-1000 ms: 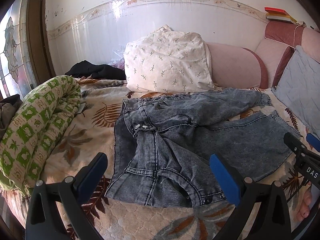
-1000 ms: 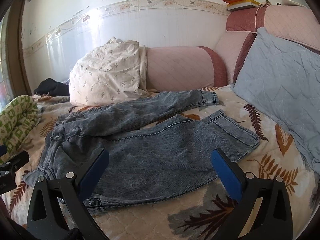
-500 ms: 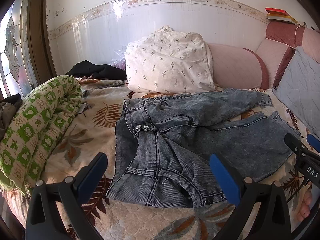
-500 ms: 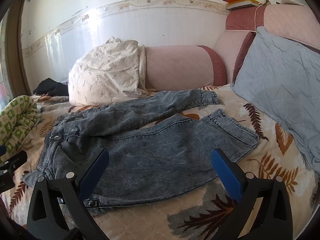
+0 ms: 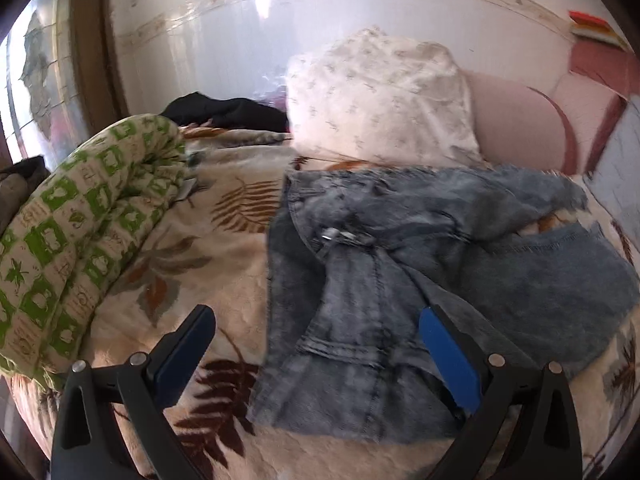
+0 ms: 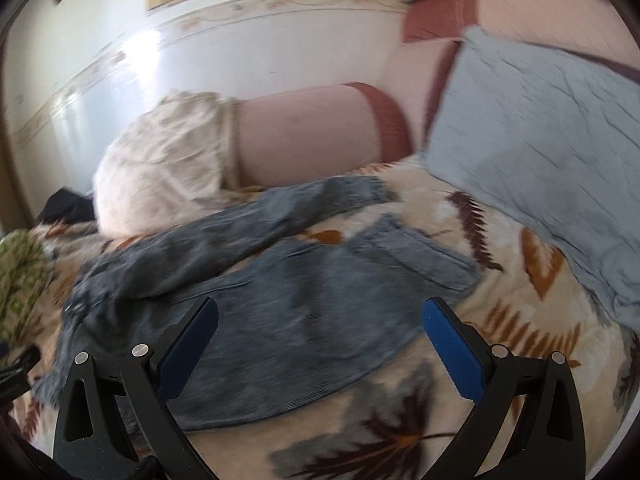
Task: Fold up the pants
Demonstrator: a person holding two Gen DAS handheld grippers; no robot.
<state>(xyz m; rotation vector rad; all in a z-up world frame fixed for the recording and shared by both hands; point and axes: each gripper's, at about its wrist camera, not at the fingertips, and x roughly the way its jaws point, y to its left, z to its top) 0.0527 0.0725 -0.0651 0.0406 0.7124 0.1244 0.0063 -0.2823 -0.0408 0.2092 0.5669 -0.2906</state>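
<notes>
We start with the bed (image 5: 168,280), covered in a cream leaf-print blanket, taking up most of both views. On it lie the pants (image 5: 400,272), grey-blue denim, spread roughly flat: waistband at the left, crumpled and partly folded over itself, the two legs running to the right, far leg (image 6: 280,216) angled away from the near leg (image 6: 320,312). No fold done yet, in our judgement.

Around them: white floral pillow (image 5: 380,100) just behind the waistband, pink headboard cushion (image 6: 308,132), grey-blue pillow (image 6: 540,160) near the leg cuffs, rolled green-patterned quilt (image 5: 80,232) well left of the waistband, dark garment (image 5: 228,110) at the back.

Left gripper (image 5: 316,348) hovers over the waistband end, jaws spread wide, nothing between them. Right gripper (image 6: 320,340) hovers over the near leg, also spread wide and empty. Both views are motion-blurred, so we can't tell fine detail on seams or cuffs.

Risks as we judge them:
- Waistband is already bunched; a pinch there could catch only one layer, or both layers unevenly, and the fold goes crooked.
- Legs splay apart; folding before aligning them leaves the far leg sticking out.
- The plush blanket could get pinched along with the denim and drag.
- Cuffs sit near the grey-blue pillow; a wide swing could snag it.
</notes>
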